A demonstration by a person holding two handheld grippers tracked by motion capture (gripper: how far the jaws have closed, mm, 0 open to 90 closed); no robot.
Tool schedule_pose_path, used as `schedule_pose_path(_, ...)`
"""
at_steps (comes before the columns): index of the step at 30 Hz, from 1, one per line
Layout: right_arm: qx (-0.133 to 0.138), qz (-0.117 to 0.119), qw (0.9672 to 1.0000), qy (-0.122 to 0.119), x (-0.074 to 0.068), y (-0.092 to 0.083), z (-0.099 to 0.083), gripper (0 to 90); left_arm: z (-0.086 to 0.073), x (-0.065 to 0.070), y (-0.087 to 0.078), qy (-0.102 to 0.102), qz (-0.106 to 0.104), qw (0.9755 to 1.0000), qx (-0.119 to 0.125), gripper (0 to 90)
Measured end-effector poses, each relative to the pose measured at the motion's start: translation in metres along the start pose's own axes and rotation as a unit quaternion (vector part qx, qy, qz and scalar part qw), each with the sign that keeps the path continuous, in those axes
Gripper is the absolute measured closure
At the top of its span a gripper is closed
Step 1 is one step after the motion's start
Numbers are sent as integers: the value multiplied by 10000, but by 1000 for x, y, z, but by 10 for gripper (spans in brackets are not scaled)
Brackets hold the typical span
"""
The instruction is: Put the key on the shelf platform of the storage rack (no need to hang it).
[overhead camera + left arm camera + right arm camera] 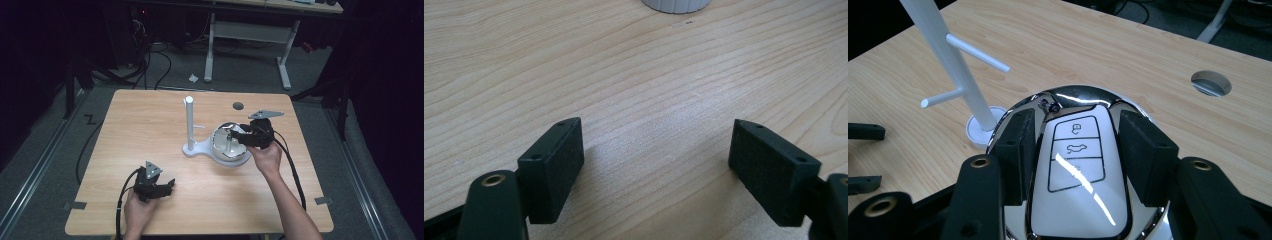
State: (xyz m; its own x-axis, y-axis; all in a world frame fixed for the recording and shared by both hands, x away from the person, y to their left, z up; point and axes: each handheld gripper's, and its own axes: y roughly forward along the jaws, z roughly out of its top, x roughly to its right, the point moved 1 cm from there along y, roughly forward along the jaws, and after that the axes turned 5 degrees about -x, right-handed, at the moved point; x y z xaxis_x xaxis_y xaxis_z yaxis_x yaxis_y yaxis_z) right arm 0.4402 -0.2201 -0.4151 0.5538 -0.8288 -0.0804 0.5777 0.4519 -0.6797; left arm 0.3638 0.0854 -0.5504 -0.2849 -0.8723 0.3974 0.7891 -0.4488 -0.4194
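Car key fob (1077,172), white and chrome-edged, is sitting squarely between the right gripper (1075,155)'s jaws, and that is where all the action is. Starting with the biggest thing, the wooden table (150,130) is carrying everything, and every place from here on is being called off the white stand (190,125), the tall post with two short pegs poking out of it. That stand is rising near the middle of the table, with a round cable hole (238,105) lying behind it and to its right. Just to the right of the post, joined to its base, a round shiny dish (227,145) is catching the light, and the right gripper is hanging over it in the high view, the person's right hand (266,156) gripping from the near side. In the right gripper view the two black pads are pressing on the fob's long sides, clamping it, with the dish's mirrored rim curving behind and under it. The fob's face is showing three button outlines, the top ones lock symbols. Well in front of the stand and to its left, the left gripper (167,186) is resting low near the table edge in the left hand (137,210). Its jaws are standing wide apart over bare wood.
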Motion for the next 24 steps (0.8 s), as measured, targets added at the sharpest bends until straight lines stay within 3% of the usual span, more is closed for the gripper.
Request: schedule_pose_path(24, -309, 69, 9995, 56, -5, 31, -7, 509, 0, 0, 0, 2, 1, 10000, -1, 226)
